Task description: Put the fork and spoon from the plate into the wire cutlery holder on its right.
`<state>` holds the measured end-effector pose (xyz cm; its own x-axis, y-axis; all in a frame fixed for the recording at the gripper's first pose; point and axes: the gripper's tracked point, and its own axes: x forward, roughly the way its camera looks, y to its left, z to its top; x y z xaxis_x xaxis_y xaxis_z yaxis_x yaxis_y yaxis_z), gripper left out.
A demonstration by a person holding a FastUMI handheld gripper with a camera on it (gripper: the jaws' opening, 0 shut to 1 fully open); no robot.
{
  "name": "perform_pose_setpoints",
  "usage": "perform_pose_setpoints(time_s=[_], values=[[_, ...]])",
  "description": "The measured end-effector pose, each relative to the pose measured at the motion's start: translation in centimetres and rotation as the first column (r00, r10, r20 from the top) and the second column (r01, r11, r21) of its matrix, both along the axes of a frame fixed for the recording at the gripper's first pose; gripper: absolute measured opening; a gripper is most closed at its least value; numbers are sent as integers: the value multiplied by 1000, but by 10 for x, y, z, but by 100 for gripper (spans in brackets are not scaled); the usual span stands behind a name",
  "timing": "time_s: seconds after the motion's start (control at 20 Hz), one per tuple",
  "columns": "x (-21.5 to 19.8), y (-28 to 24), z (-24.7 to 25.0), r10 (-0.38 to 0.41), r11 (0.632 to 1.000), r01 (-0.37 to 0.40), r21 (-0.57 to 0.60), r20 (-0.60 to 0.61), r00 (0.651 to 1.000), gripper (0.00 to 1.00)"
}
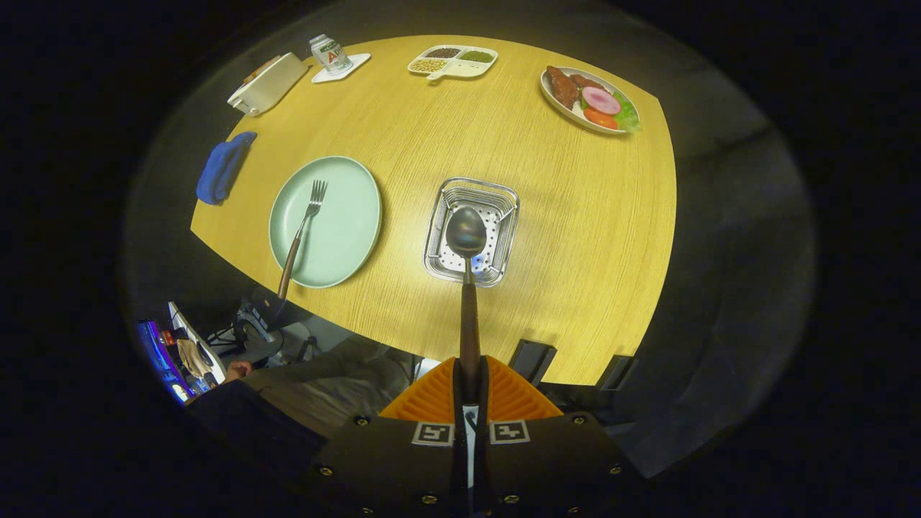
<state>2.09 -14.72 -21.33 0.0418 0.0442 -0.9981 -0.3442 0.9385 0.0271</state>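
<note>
**Gripper holding the spoon above the wire holder**

Gripper view. The gripper has its two fingers pressed together on the dark handle of the spoon, so that both clamp it. The handle runs straight ahead from between the fingers, and the bowl of the spoon shows over the opening of the wire cutlery holder, which stands on the wooden table; whether the bowl touches the holder cannot be told. To the left of the holder lies the pale green plate, with the fork still on it, tines pointing away and brown handle reaching past the near rim. Beyond these, at the far side of the table, stand a divided dish of beans, a plate of food, a can on a small tray, and a white box. A blue cloth lies at the table's left edge.
</note>
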Motion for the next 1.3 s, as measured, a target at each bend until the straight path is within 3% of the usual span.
perform_pose_setpoints(time_s=[0.35, 0.5, 0.8, 0.85, 0.95, 1.15, 1.3], values=[[17, 9, -11, 3, 1000, -3, -1, -57, 998, 5], [27, 10, -7, -15, 1000, 16, 6, -33, 999, 12], [37, 1, 20, -75, 997, 73, 36, 76, 994, 17], [35, -1, 29, -79, 996, 76, 39, 96, 992, 20], [28, 2, 40, -84, 995, 77, 60, 126, 988, 44], [11, 32, 57, -124, 981, 97, 169, 157, 980, 44], [-5, 54, 61, -105, 979, 71, 193, 171, 980, 44]])
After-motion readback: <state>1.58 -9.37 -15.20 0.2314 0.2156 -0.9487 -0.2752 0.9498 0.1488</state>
